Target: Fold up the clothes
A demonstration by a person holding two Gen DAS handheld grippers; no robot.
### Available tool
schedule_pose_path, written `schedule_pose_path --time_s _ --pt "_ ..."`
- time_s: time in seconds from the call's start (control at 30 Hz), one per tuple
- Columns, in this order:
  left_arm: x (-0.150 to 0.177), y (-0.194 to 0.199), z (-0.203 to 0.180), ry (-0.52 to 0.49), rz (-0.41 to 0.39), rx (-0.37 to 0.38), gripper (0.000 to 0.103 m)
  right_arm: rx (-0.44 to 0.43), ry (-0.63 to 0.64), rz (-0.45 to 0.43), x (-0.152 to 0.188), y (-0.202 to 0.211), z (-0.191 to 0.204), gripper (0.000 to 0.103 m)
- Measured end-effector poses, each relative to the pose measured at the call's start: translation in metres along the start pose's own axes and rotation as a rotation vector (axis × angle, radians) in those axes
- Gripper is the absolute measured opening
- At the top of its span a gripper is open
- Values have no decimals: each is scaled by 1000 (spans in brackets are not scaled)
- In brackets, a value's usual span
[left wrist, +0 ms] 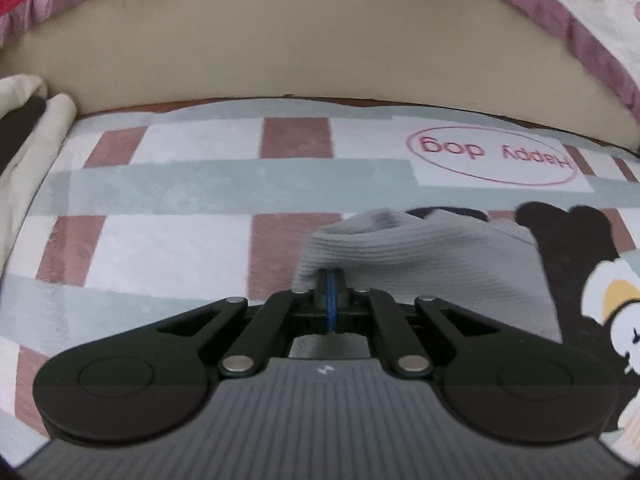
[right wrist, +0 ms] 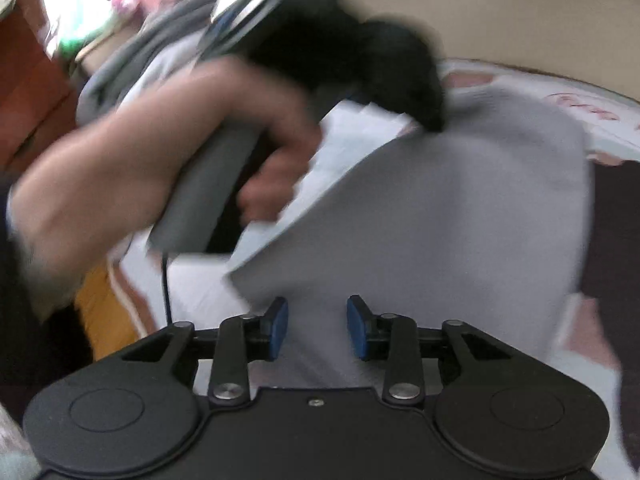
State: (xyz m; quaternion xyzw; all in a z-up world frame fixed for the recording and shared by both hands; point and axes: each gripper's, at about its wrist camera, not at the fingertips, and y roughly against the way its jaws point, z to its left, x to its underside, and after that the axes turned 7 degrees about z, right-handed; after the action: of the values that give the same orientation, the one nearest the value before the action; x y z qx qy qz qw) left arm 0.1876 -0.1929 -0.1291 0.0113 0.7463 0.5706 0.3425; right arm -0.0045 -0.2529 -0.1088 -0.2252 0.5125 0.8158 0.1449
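A grey ribbed garment (left wrist: pixel 440 256) lies on the plaid blanket (left wrist: pixel 160 240). My left gripper (left wrist: pixel 331 280) is shut on a bunched edge of it, and the cloth folds over the closed fingertips. In the right wrist view the same grey garment (right wrist: pixel 440 208) spreads wide in front of my right gripper (right wrist: pixel 317 320). Its blue pads (right wrist: pixel 280 320) stand apart above the cloth and do not press on it. A hand (right wrist: pixel 160 152) holds the left gripper (right wrist: pixel 424 112) at the garment's far corner. This view is blurred.
The blanket carries a "Happy dog" print (left wrist: pixel 492 156) and a cartoon dog (left wrist: pixel 612 308) at the right. A beige board (left wrist: pixel 280 48) rises behind it, with a purple-trimmed quilt (left wrist: pixel 560 20) above. Cream cloth (left wrist: pixel 24 128) lies at the left edge. Orange-brown furniture (right wrist: pixel 28 80) stands left.
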Motion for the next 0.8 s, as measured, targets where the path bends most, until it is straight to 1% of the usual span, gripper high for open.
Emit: schedule_pose_path --time_s 0.03,0.07,0.1,0.17,0.2,0.27,0.3,0.33,0.4,0.43,0.47,0.5,0.53,0.57,0.6,0.63,0.67,0.77,0.8 --pt "-3 -2 6 17 11 13 3 -8 18 10 1 -2 3 40" --pt "-5 -1 10 21 20 3 4 -16 35 19 2 -4 7 40" --pt "-7 -1 13 24 27 -11 8 -42 23 32 2 -4 4 40" --pt "-3 3 17 12 34 -80 8 -103 -19 60 1 -2 -6 41" --pt "2 9 21 33 33 -62 8 -134 -40 74 0 -2 -11 41" --pt "14 22 30 85 28 -5 13 -193 -55 110 -1 5 -17 41" --pt "20 28 35 111 26 24 21 -218 -58 129 -2 11 -21 40" --pt "26 35 39 146 11 65 32 -227 -54 114 -3 21 -25 39" --pt "40 50 48 219 -23 153 43 -176 -74 -15 -7 55 -41 41" --pt "45 54 51 236 -26 184 46 -166 -131 -90 -7 69 -56 46" --pt "49 57 53 249 -27 213 49 -162 -199 -168 -7 83 -73 53" --pt "54 56 55 256 -9 249 56 -146 -282 -235 -5 90 -88 56" --pt "58 52 57 264 12 299 62 -107 -367 -286 -3 92 -103 57" --pt "62 47 60 272 34 351 63 -16 -419 -315 -2 90 -112 58" --pt "68 41 65 300 61 379 63 87 -462 -336 -1 88 -119 60" --pt "72 36 71 336 87 386 62 122 -490 -328 -1 82 -126 60" --pt "76 33 77 361 98 391 62 136 -514 -311 0 74 -133 60" --pt "88 31 88 355 122 443 63 38 -634 -278 6 51 -151 60" --pt "93 31 89 345 123 456 63 36 -659 -257 8 43 -150 60"
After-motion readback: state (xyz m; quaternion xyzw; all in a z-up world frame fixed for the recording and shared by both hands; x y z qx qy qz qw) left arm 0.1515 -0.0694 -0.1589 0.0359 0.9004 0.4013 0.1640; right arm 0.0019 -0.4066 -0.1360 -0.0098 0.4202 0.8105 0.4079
